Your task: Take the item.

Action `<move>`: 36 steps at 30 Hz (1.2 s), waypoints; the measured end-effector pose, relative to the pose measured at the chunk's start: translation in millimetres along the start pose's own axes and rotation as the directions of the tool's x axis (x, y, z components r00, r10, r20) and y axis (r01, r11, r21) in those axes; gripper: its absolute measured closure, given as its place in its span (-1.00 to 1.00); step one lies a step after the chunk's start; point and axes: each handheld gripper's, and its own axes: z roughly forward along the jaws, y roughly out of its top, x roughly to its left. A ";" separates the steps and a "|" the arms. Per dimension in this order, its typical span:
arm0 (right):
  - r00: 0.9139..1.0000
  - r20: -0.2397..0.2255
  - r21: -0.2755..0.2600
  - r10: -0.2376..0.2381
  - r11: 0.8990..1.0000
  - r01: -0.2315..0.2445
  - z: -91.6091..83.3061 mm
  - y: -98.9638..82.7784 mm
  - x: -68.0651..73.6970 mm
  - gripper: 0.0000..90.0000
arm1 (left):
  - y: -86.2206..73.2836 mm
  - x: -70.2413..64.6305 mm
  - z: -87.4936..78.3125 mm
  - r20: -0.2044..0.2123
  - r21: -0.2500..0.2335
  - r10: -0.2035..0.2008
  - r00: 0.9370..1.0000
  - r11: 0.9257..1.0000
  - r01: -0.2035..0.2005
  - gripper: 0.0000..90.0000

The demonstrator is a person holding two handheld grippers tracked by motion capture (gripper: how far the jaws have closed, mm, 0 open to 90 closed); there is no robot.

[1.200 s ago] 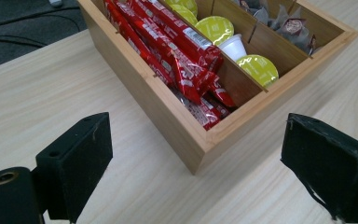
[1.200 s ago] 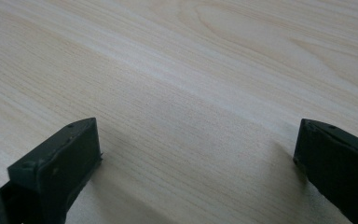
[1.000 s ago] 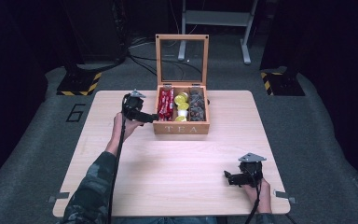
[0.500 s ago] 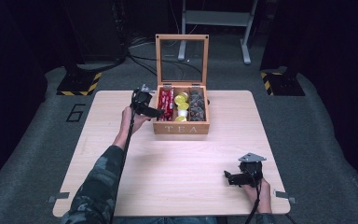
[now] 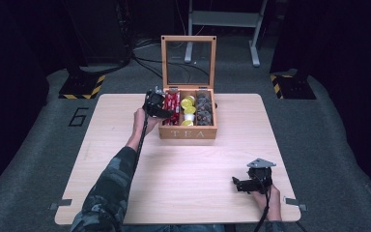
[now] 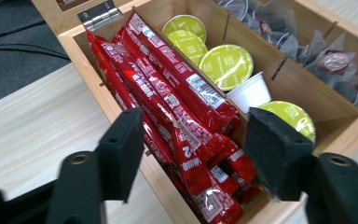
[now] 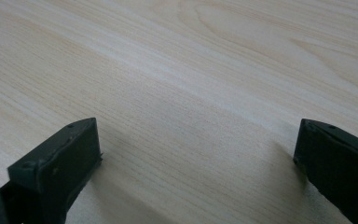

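A wooden tea box (image 5: pixel 187 133) stands at the table's far middle, lid (image 5: pixel 188 53) raised. Its left compartment holds several red sachets (image 5: pixel 171 102). My left gripper (image 5: pixel 168 112) hangs over that compartment from the box's left side. In the left gripper view its jaws have just been closing and stand either side of the red sachets (image 6: pixel 177 102); the left gripper (image 6: pixel 196 154) does not visibly press them. My right gripper (image 5: pixel 235 184) rests near the table's front right, and in its own view the right gripper (image 7: pixel 196 149) is open over bare wood.
The middle compartment holds yellow-green capsules (image 6: pixel 226 65) and a white cup (image 6: pixel 249 91); the right one holds dark tea bags (image 6: pixel 317 46). The box's inner wall (image 6: pixel 307 93) separates them. Black stands and cables lie on the floor beyond the table's (image 5: pixel 125 193) far edge.
My left gripper has moved right from beside the box to above the red sachets, and its jaws look narrower. The right gripper has stayed put.
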 end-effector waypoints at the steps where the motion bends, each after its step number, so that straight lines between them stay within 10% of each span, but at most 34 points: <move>1: 1.000 -0.001 0.000 -0.001 1.000 0.001 0.0 0.1 -0.1 -1.00 | 0.4 -0.6 1.6 -0.005 0.005 -0.001 1.000 1.000 0.001 -0.03; 36: 1.000 -0.001 0.001 0.001 1.000 -0.001 0.0 -0.1 0.1 -1.00 | -3.0 -1.2 34.6 -0.067 0.078 -0.037 0.997 0.996 0.042 0.74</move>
